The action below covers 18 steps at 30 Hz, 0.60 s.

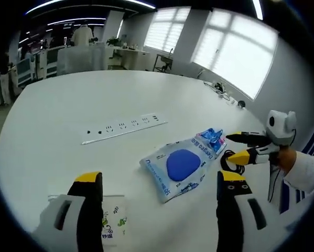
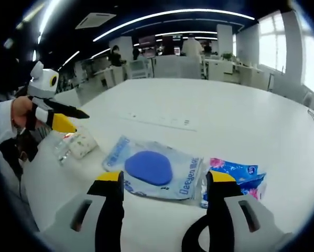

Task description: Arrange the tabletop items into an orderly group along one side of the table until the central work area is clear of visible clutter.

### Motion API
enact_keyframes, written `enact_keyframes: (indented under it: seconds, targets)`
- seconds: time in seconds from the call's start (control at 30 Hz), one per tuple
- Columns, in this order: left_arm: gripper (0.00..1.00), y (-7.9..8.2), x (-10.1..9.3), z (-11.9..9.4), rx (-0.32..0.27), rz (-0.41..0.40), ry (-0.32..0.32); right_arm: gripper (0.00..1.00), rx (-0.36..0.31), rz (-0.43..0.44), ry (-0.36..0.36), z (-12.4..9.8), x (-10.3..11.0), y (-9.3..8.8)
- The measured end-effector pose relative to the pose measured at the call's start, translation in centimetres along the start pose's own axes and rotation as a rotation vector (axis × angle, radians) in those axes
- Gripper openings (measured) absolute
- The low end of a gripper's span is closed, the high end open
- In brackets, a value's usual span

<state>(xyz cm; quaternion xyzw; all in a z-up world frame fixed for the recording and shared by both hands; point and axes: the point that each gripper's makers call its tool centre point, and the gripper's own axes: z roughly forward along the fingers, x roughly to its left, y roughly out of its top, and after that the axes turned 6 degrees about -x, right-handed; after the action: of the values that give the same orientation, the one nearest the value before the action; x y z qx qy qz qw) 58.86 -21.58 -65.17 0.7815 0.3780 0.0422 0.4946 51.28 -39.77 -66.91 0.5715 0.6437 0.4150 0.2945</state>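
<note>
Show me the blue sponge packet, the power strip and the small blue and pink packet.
Blue sponge packet (image 2: 149, 168), right gripper view, on the blue oval.
Power strip (image 1: 122, 126), left gripper view, mid-length.
Small blue and pink packet (image 2: 235, 176), right gripper view, its blue middle.

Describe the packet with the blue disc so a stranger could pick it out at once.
On the white table, look just past the built-in socket strip, toward the grippers. The clear packet lies flat between a smaller floral pouch and a white-patterned bag. It alone shows one big solid blue oval inside.

Open-plan office — rows of desks (image 2: 219, 65) and chairs behind a broad white tabletop (image 1: 94, 100), strip ceiling lights (image 2: 162, 16), blinds on tall windows (image 1: 235, 50) — a person standing far off.
</note>
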Motion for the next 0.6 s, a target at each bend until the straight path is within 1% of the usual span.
enact_keyframes:
  seconds: [0.2, 0.6]
  targets:
    - [0.94, 0.1, -0.3, -1.6, -0.017, 0.009, -0.004, 0.66, -0.008, -0.002, 0.012, -0.8, 0.6, 0.6]
    - [0.95, 0.3, -1.1, -5.9, -0.057, 0.020, -0.008, 0.69, -0.028, -0.010, 0.037, -2.5, 2.5, 1.6]
